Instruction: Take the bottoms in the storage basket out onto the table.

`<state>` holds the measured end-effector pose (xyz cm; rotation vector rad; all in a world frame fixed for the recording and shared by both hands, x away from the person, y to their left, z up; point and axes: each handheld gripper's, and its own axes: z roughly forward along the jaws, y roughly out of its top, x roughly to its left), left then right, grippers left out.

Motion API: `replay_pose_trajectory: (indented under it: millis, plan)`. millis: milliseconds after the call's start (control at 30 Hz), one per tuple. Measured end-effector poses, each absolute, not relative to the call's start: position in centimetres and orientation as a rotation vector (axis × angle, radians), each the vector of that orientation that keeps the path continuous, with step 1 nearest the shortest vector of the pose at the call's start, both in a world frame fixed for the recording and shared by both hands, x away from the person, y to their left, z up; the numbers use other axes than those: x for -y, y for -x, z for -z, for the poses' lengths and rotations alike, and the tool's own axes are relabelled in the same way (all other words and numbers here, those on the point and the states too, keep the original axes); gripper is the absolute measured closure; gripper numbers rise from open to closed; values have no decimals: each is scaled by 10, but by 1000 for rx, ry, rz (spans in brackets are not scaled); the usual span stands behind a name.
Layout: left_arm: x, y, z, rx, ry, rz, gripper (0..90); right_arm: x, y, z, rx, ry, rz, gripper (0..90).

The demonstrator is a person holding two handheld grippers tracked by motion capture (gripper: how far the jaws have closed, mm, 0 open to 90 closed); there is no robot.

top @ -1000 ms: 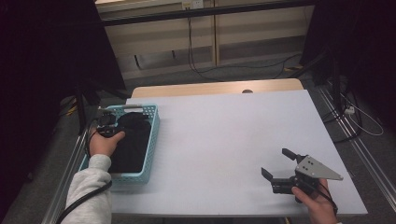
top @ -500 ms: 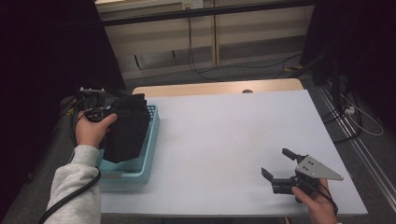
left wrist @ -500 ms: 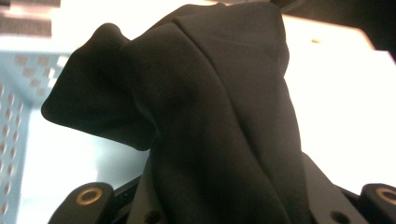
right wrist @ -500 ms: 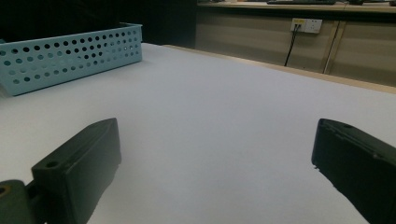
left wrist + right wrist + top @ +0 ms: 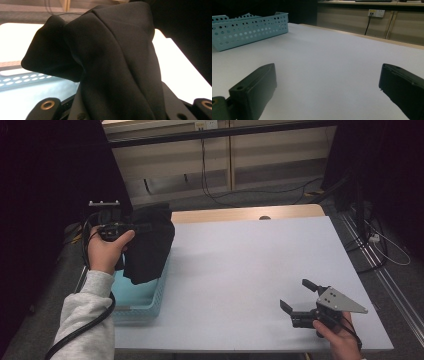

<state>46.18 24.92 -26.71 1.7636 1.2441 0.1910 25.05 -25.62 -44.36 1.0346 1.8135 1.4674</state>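
A black cloth (image 5: 150,245) hangs from my left gripper (image 5: 141,226), which is shut on its upper edge and held level above the far end of a light blue perforated basket (image 5: 145,301). The cloth's lower end dangles over the basket's inside. In the left gripper view the cloth (image 5: 112,62) bunches between the two jaws of the left gripper (image 5: 125,111) and hides most of the scene, with the basket (image 5: 20,81) below. My right gripper (image 5: 296,295) rests near the table's front right, open, with nothing between its fingers (image 5: 254,87).
The white table (image 5: 250,255) stretches between the two hands. The basket (image 5: 244,30) stands at its left edge. A wooden strip runs along the far edge, with cables on the floor beyond and at the right.
My left gripper has risen out of the basket and lifted the black cloth with it, so the cloth now hangs in the air. The right gripper has stayed in place.
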Motion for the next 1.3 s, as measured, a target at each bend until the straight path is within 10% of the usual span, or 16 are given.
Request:
replay_pose_trajectory:
  millis: [1300]
  plan:
    - [-147, -427, 284, -919, -1850, -51, 711, 256, -251, 444, -1823, -1028, -1465, 7]
